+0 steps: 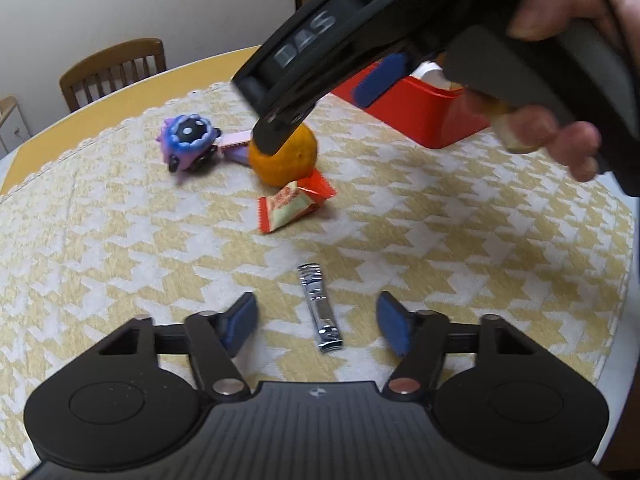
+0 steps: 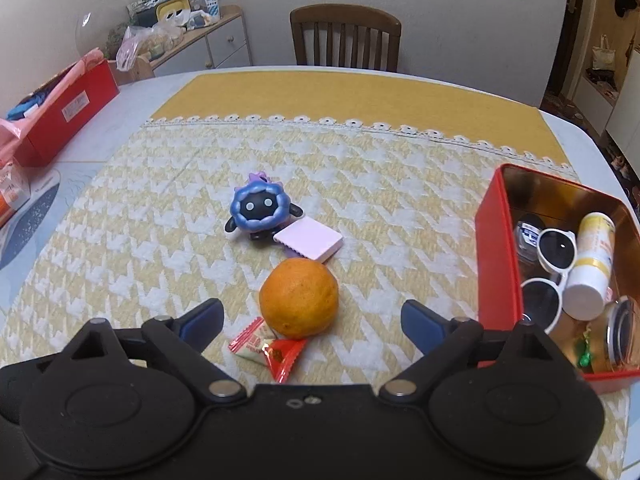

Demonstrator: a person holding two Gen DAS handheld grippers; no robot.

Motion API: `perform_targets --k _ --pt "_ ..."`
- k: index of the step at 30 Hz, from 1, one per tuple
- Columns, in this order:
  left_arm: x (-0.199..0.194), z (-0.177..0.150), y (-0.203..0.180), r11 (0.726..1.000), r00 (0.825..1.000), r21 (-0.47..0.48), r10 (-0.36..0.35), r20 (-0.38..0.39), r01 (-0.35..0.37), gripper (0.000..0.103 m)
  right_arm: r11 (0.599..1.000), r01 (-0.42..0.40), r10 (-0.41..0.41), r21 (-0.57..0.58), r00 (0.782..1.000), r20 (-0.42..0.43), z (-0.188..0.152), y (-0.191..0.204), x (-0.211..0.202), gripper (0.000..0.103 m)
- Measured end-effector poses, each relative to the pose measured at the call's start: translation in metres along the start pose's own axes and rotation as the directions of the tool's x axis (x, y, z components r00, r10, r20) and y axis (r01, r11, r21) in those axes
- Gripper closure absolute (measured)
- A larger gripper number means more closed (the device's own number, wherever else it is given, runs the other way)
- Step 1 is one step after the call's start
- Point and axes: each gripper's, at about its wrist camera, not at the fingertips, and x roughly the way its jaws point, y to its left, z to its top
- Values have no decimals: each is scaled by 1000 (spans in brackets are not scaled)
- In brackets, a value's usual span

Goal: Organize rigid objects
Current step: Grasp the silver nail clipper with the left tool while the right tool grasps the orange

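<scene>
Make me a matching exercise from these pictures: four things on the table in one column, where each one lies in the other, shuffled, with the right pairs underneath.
Things:
1. nail clipper
2. orange
3. white sunglasses
4. pink pad

Places:
A. inside the red tin
B. right beside the blue toy
C. between the fingers of the left tool, on the cloth
D. ahead of the open right tool, next to the snack packets

Pairs: 1-C, 2-D, 3-A, 4-B

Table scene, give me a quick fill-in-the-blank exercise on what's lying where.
1. The nail clipper lies between the open fingers of the ____ gripper.
2. The white sunglasses lie inside the ____ tin.
3. The pink pad lies between the toy and the ____.

Missing words: left; red; orange
</scene>
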Motion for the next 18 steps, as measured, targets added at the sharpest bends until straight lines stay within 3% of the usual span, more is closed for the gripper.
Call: perform_targets --k 4,7,11,13,18 --pt "-2 -1 -5 1000 1000 6 9 4 -9 54 1000 6 -6 -19 1000 -16 3 2 10 18" --pt "-5 -3 -9 1000 1000 2 24 6 -24 66 1000 7 -7 -28 1000 -20 5 3 15 18" --pt "-6 -3 -10 1000 1000 -11 28 3 -28 72 999 -6 5 -40 999 -33 7 7 23 27" --pt "-7 -3 -8 999 999 -23 46 -1 -46 82 999 -9 8 -41 999 -34 8 9 27 28" --pt "-9 -3 -6 998 998 -40 56 -3 -56 92 999 -2 -1 -52 999 -41 9 14 34 37"
